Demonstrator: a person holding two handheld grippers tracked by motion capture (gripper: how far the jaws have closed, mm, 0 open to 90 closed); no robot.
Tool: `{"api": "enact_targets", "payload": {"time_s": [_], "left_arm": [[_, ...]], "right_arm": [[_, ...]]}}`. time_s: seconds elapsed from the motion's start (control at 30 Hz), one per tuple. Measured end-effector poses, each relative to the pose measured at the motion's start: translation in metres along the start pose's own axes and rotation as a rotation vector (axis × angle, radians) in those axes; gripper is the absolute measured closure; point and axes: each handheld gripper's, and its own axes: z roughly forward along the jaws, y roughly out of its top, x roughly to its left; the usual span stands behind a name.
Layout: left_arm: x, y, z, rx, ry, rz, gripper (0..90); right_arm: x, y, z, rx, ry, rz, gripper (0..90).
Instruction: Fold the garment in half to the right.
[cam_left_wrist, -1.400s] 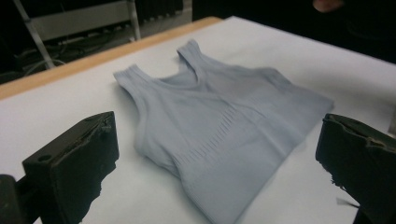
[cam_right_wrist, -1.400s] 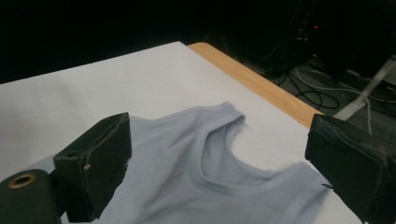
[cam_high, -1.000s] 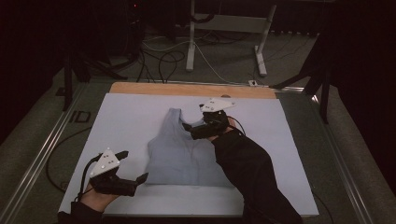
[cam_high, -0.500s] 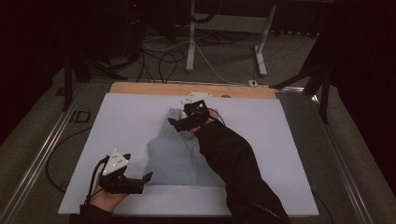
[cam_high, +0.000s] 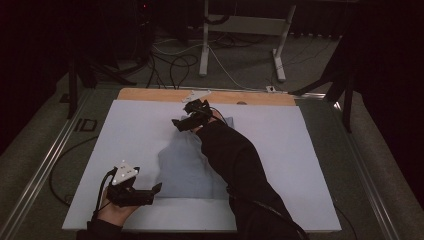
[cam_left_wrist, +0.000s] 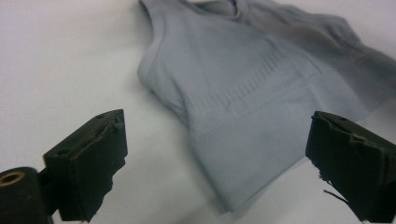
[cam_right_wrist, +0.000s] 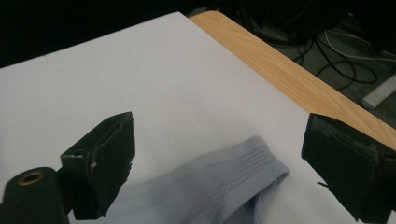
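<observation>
Grey top (cam_high: 182, 165) lies flat on white sheet (cam_high: 125, 130) of bench (cam_high: 150, 95), long axis near-to-far, strap end toward far edge, hem near. Left hand-held gripper (cam_high: 156, 189) just beside hem's left corner, jaws wide, just been closing slightly, nothing betw. them. Right hand-held gripper (cam_high: 176, 123) over strap end (cam_right_wrist: 261, 163), released, not touching.
</observation>
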Motion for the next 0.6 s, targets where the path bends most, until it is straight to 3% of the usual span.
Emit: {"api": "enact_targets", "payload": {"time_s": [0.23, 0.3, 0.6], "left_arm": [[-0.001, -0.005, 0.005, 0.078, 0.001, -0.017, 14.8], [-0.003, -0.006, 0.006, 0.105, 0.041, -0.015, 15.1], [-0.004, -0.011, 0.012, 0.128, 0.016, -0.071, 19.9]], "right_arm": [[-0.009, 0.004, 0.029, 0.072, -0.041, 0.025, 15.8], [-0.011, 0.003, 0.036, 0.101, -0.049, 0.028, 16.4], [-0.018, -0.005, 0.063, 0.205, -0.083, 0.099, 21.4]]}}
